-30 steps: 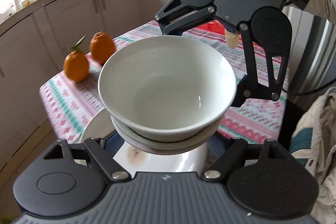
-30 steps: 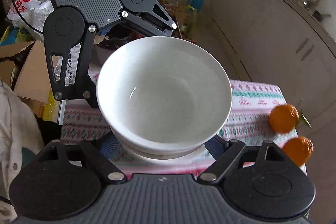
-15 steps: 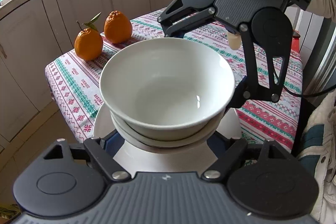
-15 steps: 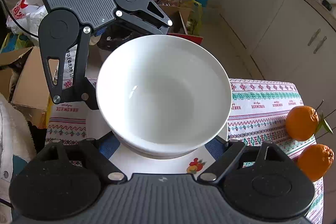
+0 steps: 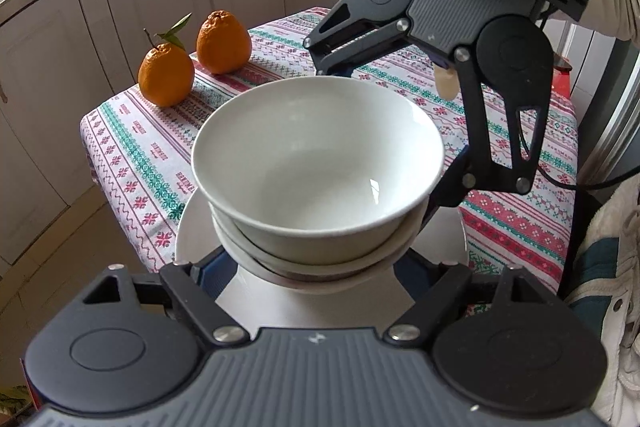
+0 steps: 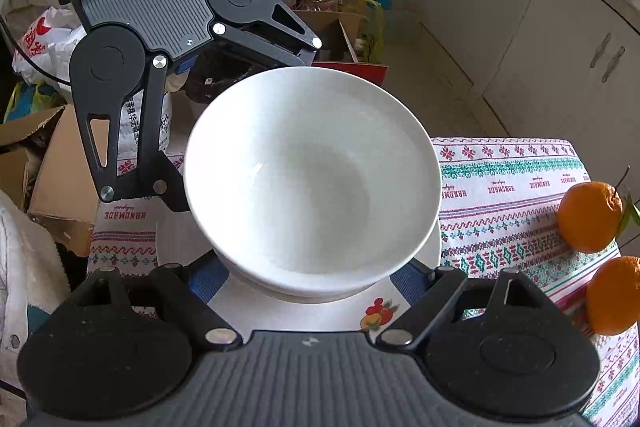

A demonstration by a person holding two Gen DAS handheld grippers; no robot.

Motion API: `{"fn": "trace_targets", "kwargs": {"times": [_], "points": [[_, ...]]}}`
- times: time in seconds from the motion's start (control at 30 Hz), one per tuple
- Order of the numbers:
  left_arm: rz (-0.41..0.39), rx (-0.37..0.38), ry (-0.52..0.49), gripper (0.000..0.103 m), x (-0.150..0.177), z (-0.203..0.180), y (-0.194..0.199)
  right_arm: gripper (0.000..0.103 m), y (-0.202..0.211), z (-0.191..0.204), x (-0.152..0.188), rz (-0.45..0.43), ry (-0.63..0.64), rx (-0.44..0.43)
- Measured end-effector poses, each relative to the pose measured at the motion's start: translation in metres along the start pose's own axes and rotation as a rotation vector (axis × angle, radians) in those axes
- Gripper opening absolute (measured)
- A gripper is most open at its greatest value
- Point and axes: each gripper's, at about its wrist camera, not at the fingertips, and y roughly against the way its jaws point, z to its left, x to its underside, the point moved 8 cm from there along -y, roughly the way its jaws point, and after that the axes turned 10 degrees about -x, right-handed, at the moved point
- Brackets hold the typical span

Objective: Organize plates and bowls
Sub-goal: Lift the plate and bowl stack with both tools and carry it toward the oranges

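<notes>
Jaws of both grippers stand spread wide around a nested stack of two white bowls, one gripper from each side. The left gripper [image 5: 316, 259] comes in from 6 o'clock in its own view, its blue-padded fingers [image 5: 208, 273] tucked under the lower bowl's [image 5: 316, 269] flare; the right gripper [image 6: 308, 279] does the same from the opposite side. Whether the pads squeeze the stack or only cradle it I cannot tell, since the bowls hide the contact.

The upper bowl [image 5: 320, 167] sits loose inside the lower one and looks slightly off-centre. Under the stack lies a white plate [image 6: 304, 311] with a fruit print, on the patterned cloth [image 5: 132, 155] of the bench. The stack seems just above or barely resting on the plate; the gap is hidden.

Risks, as I judge them: glazed ceramic against pads is slippery, so if one gripper tilts or moves ahead of the other, the upper bowl could slide or the pair could tip off the fingers. A hard landing could chip bowl or plate. Pulling out carelessly could drag the plate toward the bench edge at 7 o'clock. Two oranges [image 5: 166, 75] at 11 o'clock sit well apart.
</notes>
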Motion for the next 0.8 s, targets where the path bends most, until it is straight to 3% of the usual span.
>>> {"fn": "trace_targets", "kwargs": {"times": [0.47, 0.57, 0.63, 0.8], "points": [[-0.002, -0.006, 0.001, 0.085, 0.0001, 0.0001, -0.0004, 0.09, 0.0004, -0.0041, 0.0029, -0.026, -0.015, -0.011], [-0.007, -0.012, 0.018, 0.087, 0.0002, -0.0004, -0.0003, 0.095, 0.0014, -0.0048, 0.0021, -0.043, -0.037, -0.031], [-0.022, -0.021, 0.03, 0.094, -0.0004, -0.0004, 0.0018, 0.103, 0.0029, -0.0042, 0.0014, -0.056, -0.04, -0.03], [-0.034, -0.063, 0.04, 0.099, 0.0017, -0.0056, 0.0086, 0.103, 0.0062, 0.0005, 0.004, -0.064, -0.053, -0.007]]}}
